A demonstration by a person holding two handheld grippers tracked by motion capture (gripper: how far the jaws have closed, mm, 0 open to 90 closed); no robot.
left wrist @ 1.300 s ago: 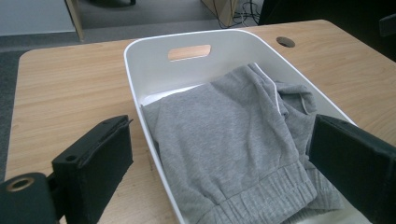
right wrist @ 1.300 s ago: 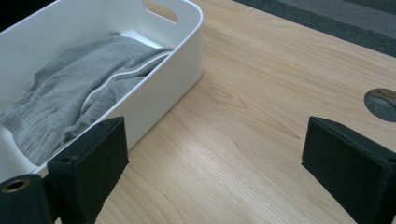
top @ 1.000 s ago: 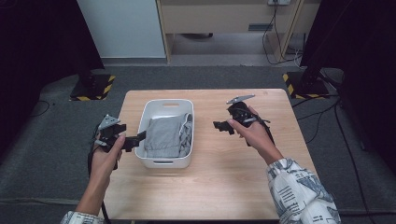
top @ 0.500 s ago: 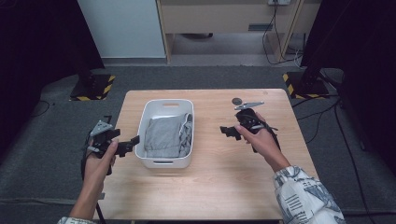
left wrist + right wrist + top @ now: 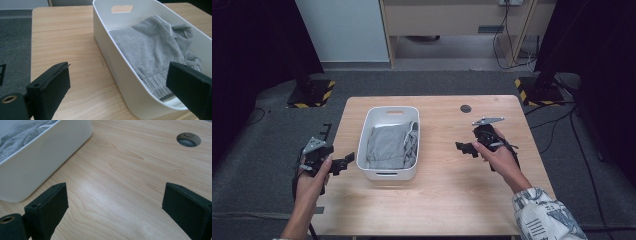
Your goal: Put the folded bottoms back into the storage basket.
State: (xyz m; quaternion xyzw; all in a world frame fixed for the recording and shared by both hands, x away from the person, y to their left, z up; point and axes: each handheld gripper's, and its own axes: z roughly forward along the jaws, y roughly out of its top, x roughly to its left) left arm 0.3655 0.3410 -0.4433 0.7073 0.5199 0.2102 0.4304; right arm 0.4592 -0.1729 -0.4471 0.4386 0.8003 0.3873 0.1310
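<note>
Clearly, both grippers, left and right, flank the bin, apart.

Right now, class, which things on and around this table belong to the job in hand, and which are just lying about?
Belongs to the job:
- white tub
- grey garment folded inside it
- left claw, open beside the tub
- right claw, open over the bare table

Just lying about:
- round hole in the tabletop
- striped stand feet on the floor

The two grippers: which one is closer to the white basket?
The left gripper, almost at the white basket's left side. The right gripper hangs farther off over bare table. Both are open and empty.
</note>
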